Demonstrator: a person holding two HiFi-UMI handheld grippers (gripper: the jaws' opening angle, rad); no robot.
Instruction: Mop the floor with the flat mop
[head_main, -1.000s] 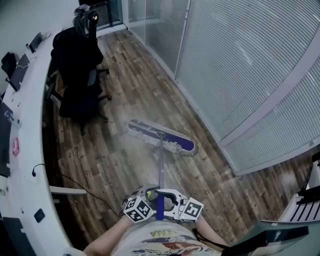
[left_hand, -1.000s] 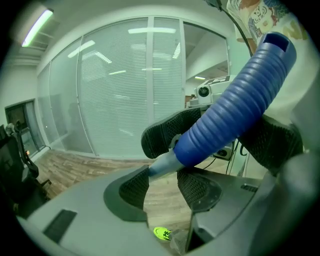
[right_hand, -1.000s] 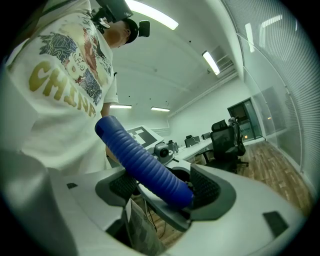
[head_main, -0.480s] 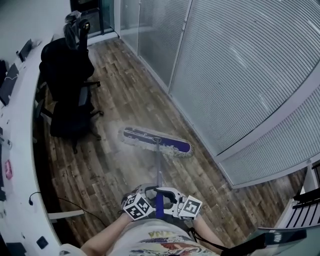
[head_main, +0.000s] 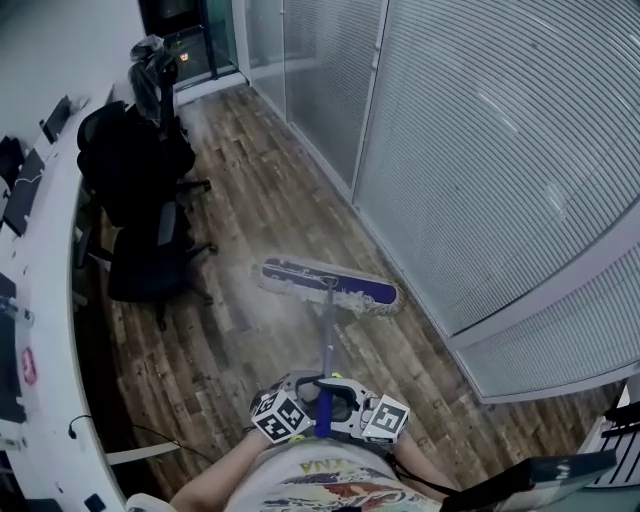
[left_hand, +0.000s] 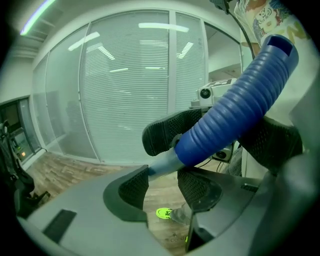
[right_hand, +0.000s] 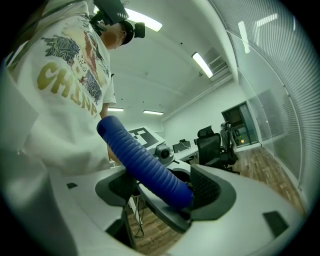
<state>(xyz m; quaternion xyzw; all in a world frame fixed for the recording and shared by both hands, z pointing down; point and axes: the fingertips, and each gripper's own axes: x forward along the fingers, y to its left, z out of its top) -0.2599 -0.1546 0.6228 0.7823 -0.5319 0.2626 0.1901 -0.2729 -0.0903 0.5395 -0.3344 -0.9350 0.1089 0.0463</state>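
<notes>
In the head view, the flat mop (head_main: 330, 285) lies with its long purple head flat on the wooden floor (head_main: 240, 350), in front of you and close to the glass wall with blinds (head_main: 480, 150). Its handle (head_main: 327, 335) rises from the middle of the head toward your body. Your left gripper (head_main: 303, 393) and your right gripper (head_main: 340, 403) meet at the upper end of the handle, one on each side, just beside each other. Black office chairs (head_main: 145, 210) stand at the left, next to the curved white desk (head_main: 45, 260).

In the left gripper view, the left gripper (left_hand: 162, 186) has its two black pads (left_hand: 127, 187) closed on the handle (left_hand: 157, 166), at the pale part just below the blue grip (left_hand: 235, 107). The pads of your other gripper hold the grip right above.

In the right gripper view, the right gripper (right_hand: 162, 189) is clamped on the blue grip (right_hand: 145, 165), which crosses between the jaws at a slant. Behind it, your printed white shirt (right_hand: 65, 80) fills the left side.
</notes>
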